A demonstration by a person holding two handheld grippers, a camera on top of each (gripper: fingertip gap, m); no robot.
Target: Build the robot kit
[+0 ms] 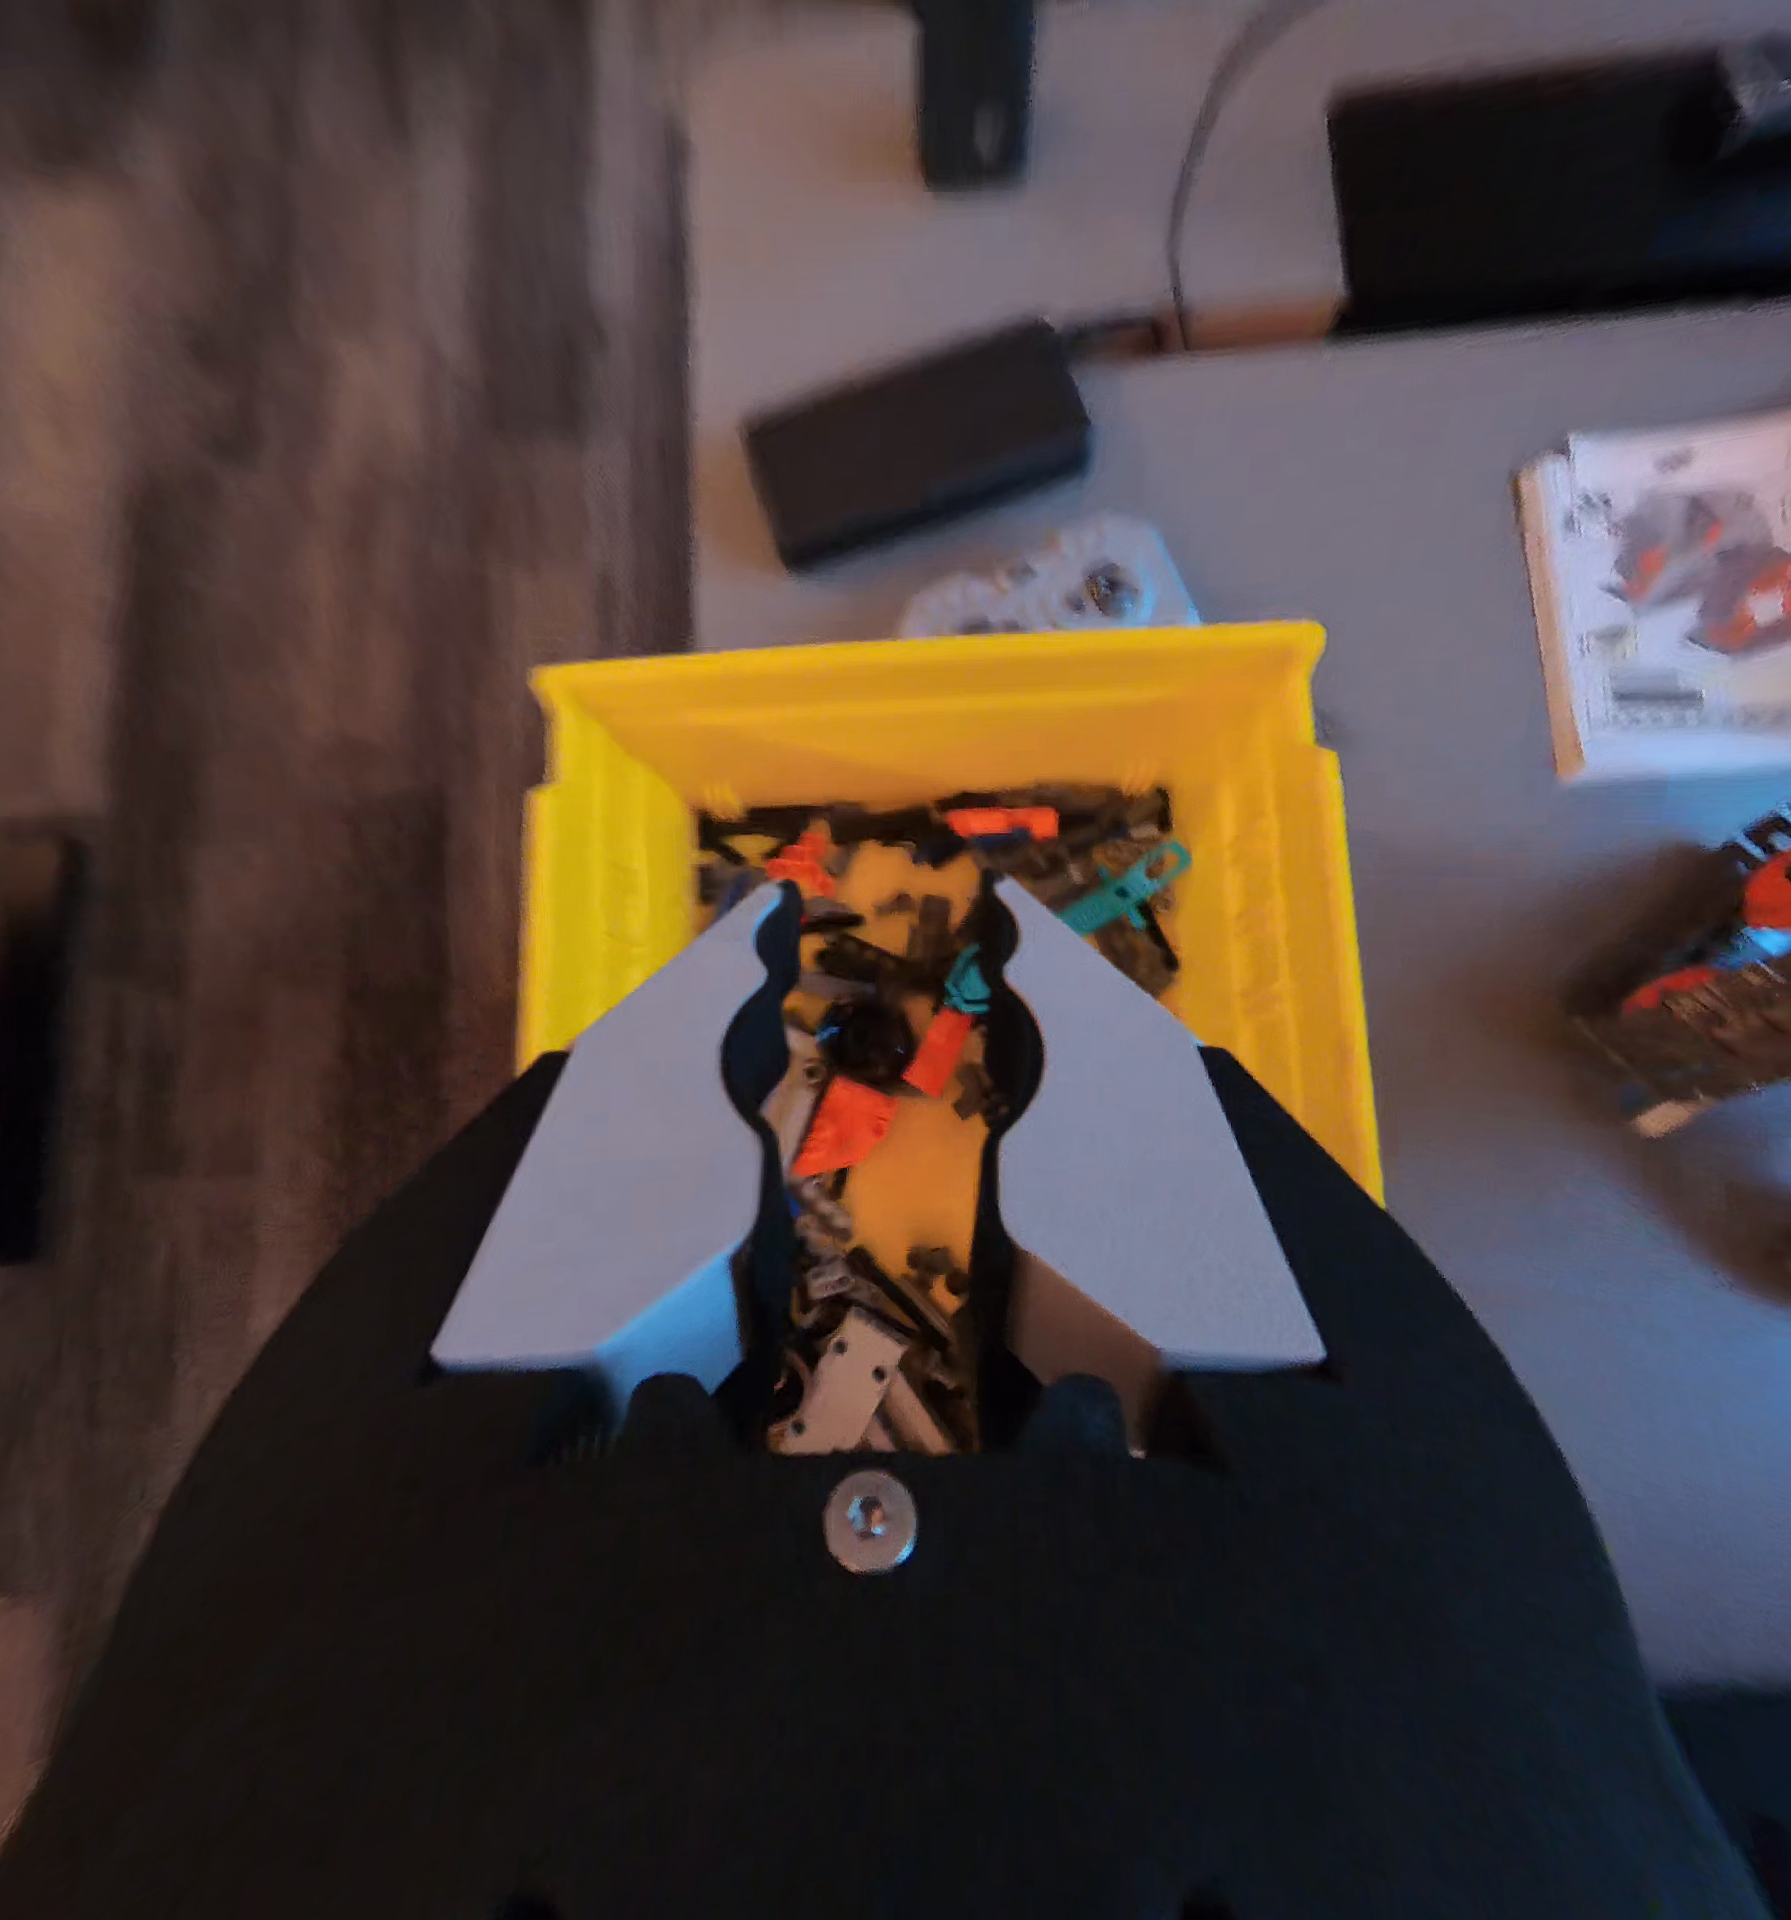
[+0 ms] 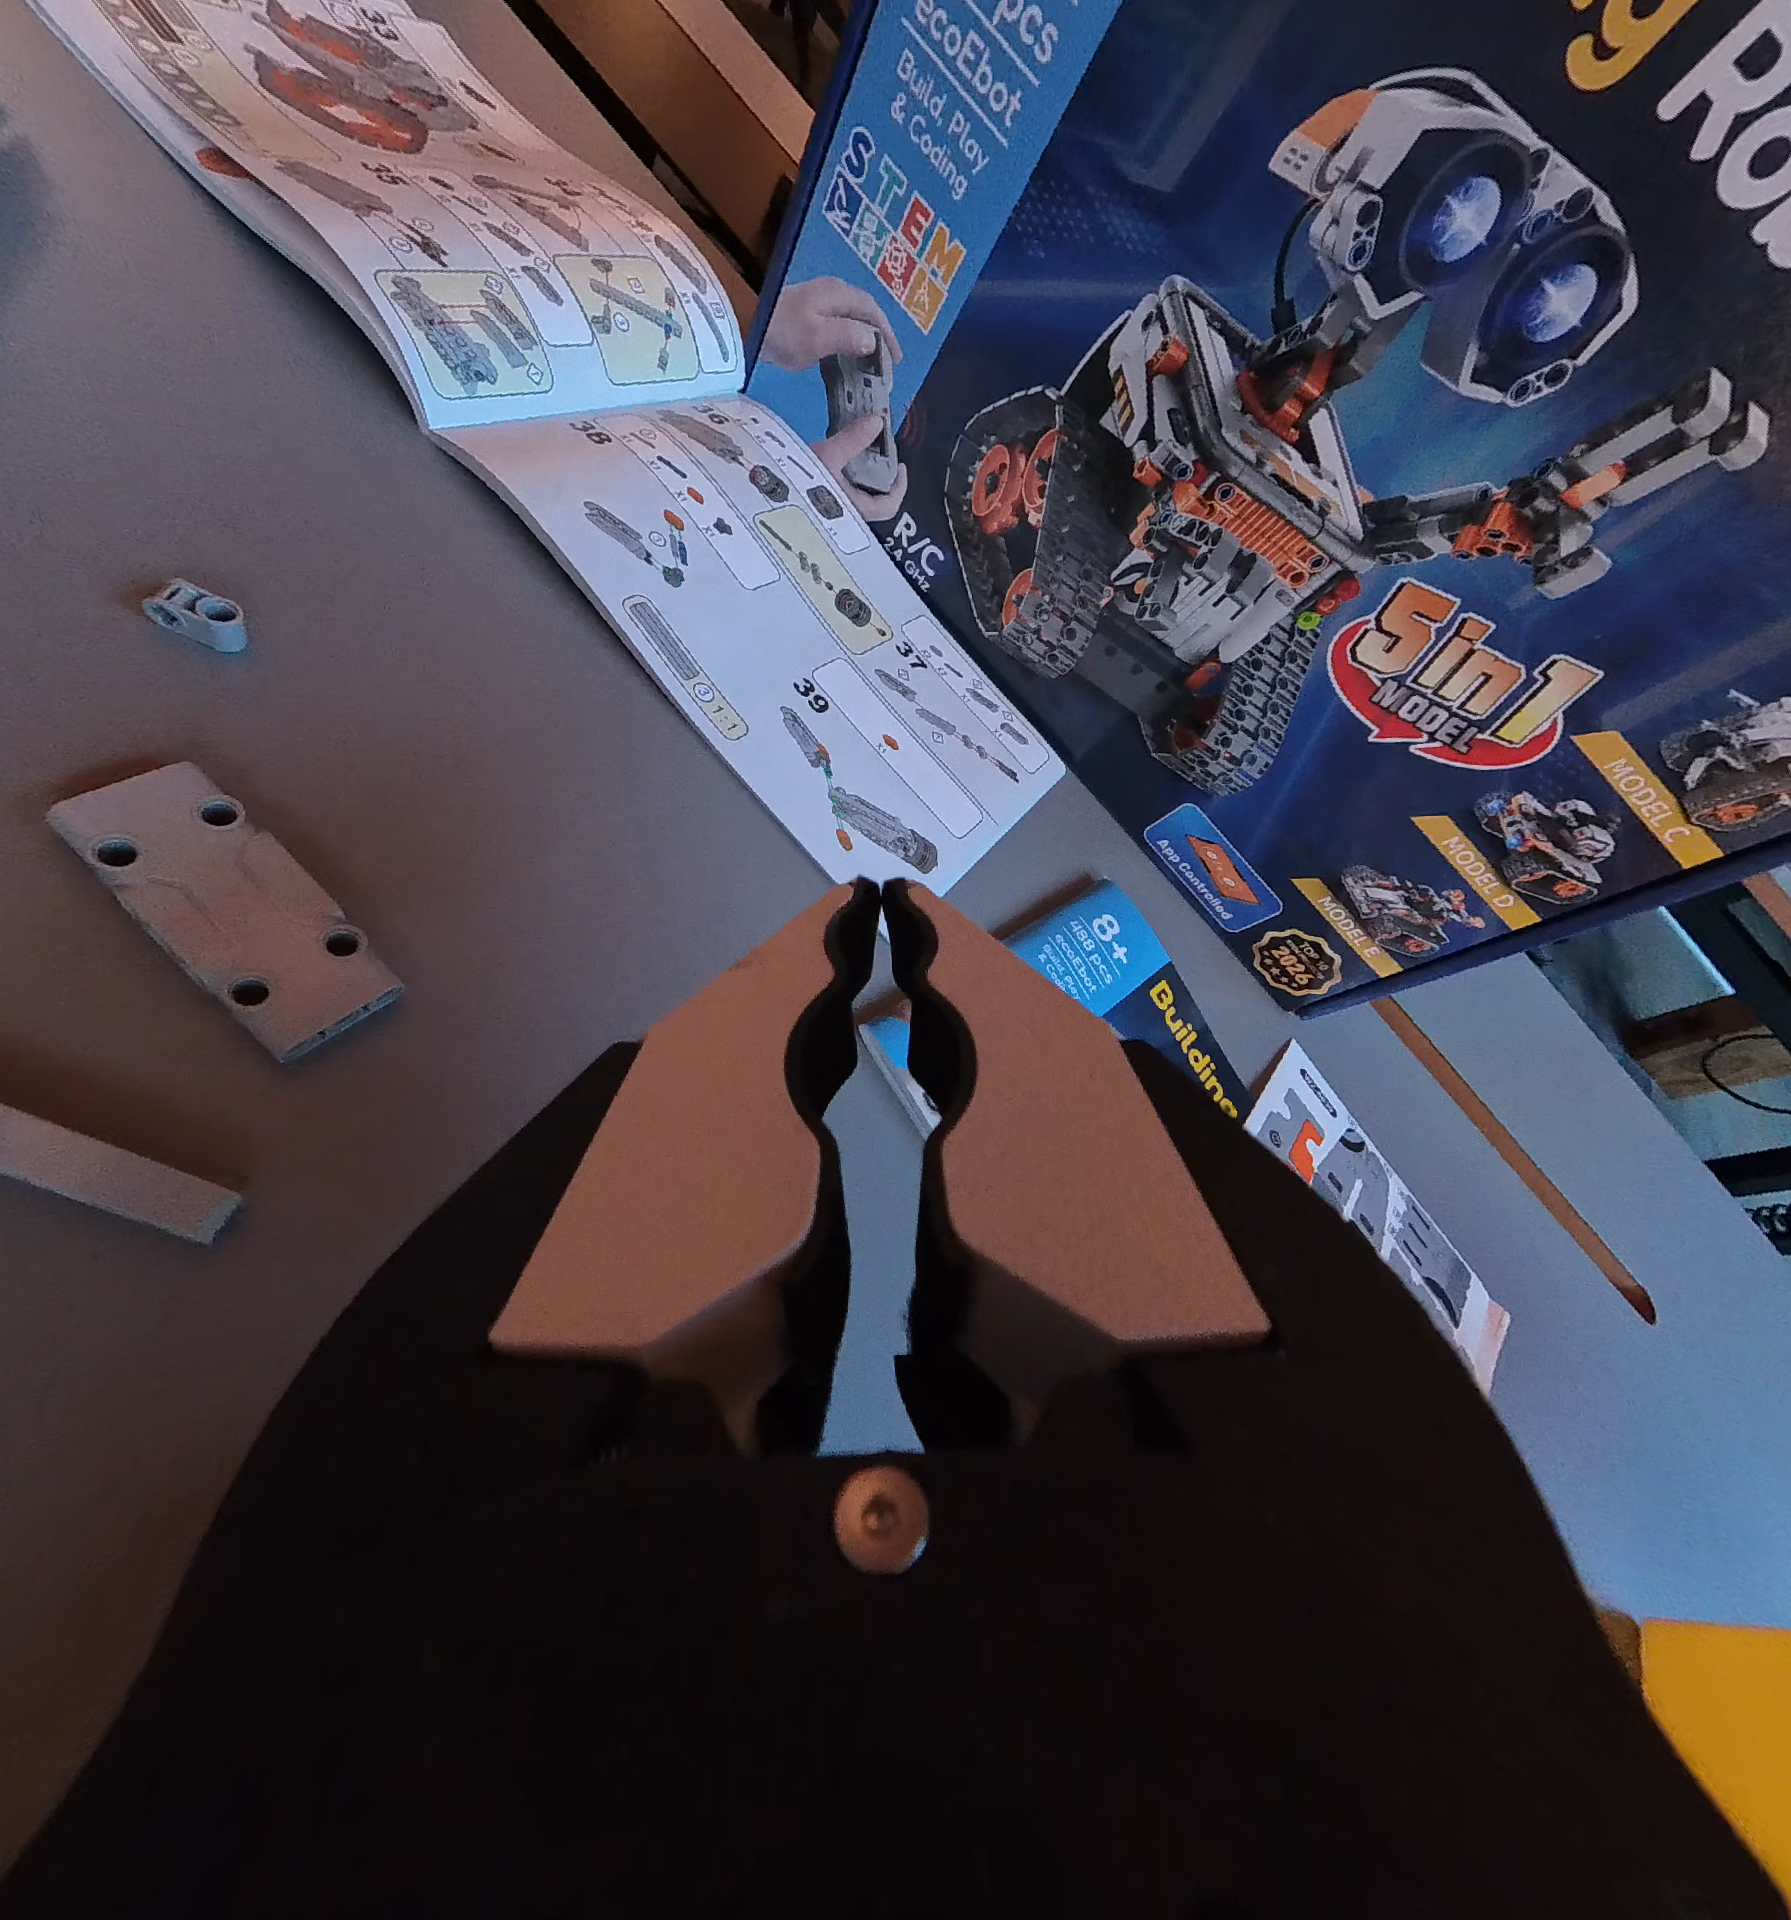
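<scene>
Hovering: my left gripper [image 1: 886,883] hangs over the yellow bin [image 1: 932,686], fingers spread apart with nothing between them.
Bin contents: loose building parts, mostly black and grey with some orange pieces [image 1: 844,1122] and teal pieces [image 1: 1130,883]; the picture is blurred, so I cannot tell single parts well.
Bin place: on the grey table [image 1: 1390,499], close to its left edge, wood floor [image 1: 299,520] beyond.
Near the bin: a white part [image 1: 1057,582] just behind its far wall, a black block [image 1: 917,442] farther back, a half-built model [image 1: 1743,977] to the right.
Right gripper [image 2: 880,883]: tips drawn together, almost touching, gripping nothing; it points at the near corner of the open instruction booklet [image 2: 766,623].
Left of it: a grey plate with 4 holes [image 2: 221,904], a small grey connector [image 2: 195,615] and a flat grey strip [image 2: 91,1164], all lying apart on the table.
Right of it: a large blue toy box [image 2: 1390,468] leaning over the booklet's edge, a smaller blue box [image 2: 1130,966] and a leaflet [image 2: 1390,1205] below it.
Lower right corner: a bit of yellow [image 2: 1753,1745], too cropped for me to name.
</scene>
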